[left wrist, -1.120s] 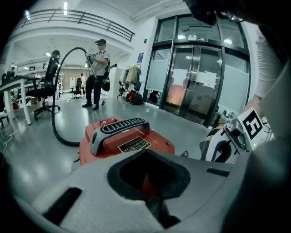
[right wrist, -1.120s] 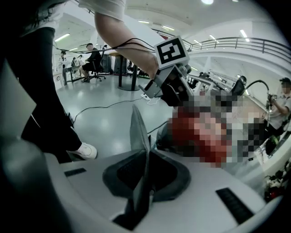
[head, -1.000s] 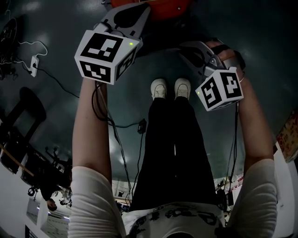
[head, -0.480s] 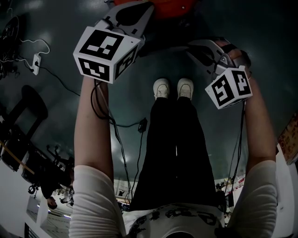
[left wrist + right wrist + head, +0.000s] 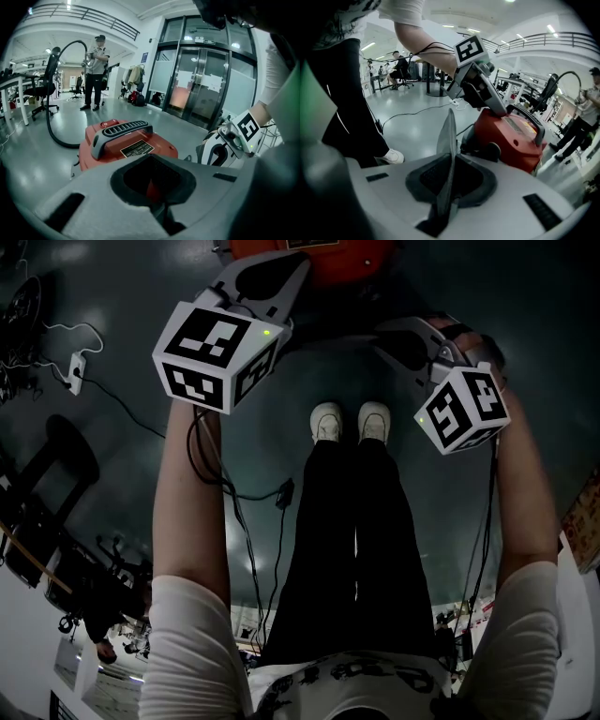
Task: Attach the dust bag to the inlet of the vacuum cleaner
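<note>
Nothing really moved; right gripper (image 5: 450, 185) clamped thin dust bag (image 5: 449, 136) edge, left gripper (image 5: 157, 190) closed empty; edge-only pinch could let bag slip.

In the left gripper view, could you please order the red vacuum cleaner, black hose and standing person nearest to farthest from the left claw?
1. Red vacuum cleaner, directly ahead.
2. Black curved hose, behind it, left.
3. Standing person, far back left.

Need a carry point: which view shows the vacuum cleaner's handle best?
The left gripper view: the whole grey handle lies across the red top. The right gripper view shows it side-on; the head view, only a red edge of the vacuum cleaner.
</note>
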{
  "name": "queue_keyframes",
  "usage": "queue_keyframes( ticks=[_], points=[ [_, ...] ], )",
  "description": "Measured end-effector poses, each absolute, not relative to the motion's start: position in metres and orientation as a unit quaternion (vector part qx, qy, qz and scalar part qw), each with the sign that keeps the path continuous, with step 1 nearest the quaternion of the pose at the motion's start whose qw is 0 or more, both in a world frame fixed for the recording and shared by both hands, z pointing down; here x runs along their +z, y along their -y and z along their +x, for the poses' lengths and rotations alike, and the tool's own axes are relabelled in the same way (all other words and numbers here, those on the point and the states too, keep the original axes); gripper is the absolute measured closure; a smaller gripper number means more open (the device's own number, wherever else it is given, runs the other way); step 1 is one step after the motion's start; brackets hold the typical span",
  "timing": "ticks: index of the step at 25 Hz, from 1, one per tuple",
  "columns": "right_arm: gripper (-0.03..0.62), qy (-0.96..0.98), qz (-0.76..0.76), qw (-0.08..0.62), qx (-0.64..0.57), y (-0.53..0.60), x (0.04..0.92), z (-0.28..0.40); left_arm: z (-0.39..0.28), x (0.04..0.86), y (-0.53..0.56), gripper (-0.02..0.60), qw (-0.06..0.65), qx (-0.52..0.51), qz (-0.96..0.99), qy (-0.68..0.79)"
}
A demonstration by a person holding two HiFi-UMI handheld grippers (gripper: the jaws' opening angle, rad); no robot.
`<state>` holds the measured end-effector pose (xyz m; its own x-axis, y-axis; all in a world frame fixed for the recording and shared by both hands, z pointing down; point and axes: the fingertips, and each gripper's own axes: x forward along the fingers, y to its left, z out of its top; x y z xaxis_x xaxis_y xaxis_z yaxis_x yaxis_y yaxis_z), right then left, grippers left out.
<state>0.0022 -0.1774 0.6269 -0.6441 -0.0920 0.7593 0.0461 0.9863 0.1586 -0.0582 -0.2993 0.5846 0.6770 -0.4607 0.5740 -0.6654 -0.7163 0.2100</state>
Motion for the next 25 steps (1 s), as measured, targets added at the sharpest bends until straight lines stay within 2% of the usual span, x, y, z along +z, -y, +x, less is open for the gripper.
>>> queue_keyframes(
  ticks=[15,20,25],
  points=[
    [0.552,0.906,0.052,0.416,-0.053,0.178,0.627,0.0,-0.06,0.585,0.295,0.578,0.19,0.242,0.89,0.335],
    [0.413,0.908,0.099,0.406,-0.015,0.186,0.621,0.01,-0.059,0.582,0.3,0.578,0.186,0.241,0.883,0.358],
    [0.407,0.916,0.124,0.382,0.023,0.181,0.609,0.018,-0.057,0.578,0.297,0.578,0.19,0.235,0.881,0.364]
  ],
)
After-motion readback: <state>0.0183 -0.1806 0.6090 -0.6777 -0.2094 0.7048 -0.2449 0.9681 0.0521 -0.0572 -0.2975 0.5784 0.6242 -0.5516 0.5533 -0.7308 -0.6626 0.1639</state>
